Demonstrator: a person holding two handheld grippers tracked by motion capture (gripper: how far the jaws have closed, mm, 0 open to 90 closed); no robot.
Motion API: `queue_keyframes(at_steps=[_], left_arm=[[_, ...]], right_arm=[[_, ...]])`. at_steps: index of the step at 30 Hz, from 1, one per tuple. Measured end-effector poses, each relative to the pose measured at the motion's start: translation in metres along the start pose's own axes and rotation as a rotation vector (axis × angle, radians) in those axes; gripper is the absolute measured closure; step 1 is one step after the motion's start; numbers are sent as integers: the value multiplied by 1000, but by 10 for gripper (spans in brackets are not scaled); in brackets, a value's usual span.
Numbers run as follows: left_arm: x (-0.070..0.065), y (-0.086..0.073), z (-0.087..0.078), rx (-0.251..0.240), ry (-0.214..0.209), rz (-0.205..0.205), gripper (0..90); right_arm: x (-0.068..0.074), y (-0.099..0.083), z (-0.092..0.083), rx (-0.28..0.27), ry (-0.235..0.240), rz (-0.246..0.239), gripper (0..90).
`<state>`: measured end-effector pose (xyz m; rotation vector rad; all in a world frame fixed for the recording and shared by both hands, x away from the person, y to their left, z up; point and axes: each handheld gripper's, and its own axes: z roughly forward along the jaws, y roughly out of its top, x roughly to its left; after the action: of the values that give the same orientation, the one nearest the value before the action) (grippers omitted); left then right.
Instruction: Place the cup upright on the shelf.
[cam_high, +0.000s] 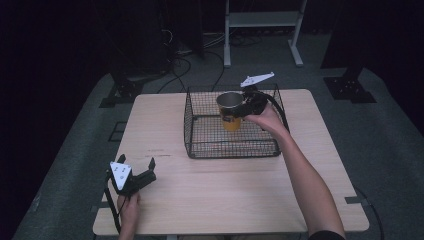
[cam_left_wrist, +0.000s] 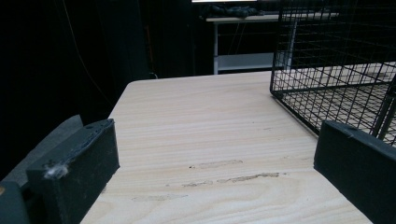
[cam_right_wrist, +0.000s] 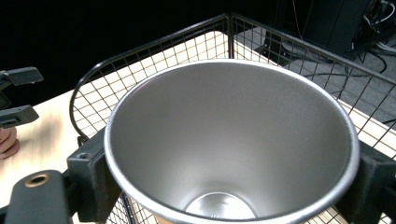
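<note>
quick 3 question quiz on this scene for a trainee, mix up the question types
1. True or false: the right gripper is clamped on the cup.
2. Where is the cup? A) on the bare table B) within the wire basket C) on the floor
3. Fill in: the left gripper has its jaws ____ over the table.

Key
1. True: in the right gripper view a jaw presses each side of the cup.
2. B: it is upright between the basket walls; whether it touches the bottom cannot be told.
3. Open: nothing sits between them in the left gripper view.
</note>
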<state>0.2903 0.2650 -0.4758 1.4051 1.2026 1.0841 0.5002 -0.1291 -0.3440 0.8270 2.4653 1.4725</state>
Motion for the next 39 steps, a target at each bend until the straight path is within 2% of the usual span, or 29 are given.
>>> queue_keyframes(at_steps=[13,29,39], left_arm=[[0,0,0,0,-2,0,0],[0,0,0,0,-2,0,0],[1,0,0,0,-4,-1,0]], right_arm=[[-9,-13,20,31,12,13,117],[-19,-30,38,85,-3,26,117],[-21,-35,48,119,-23,12,116]])
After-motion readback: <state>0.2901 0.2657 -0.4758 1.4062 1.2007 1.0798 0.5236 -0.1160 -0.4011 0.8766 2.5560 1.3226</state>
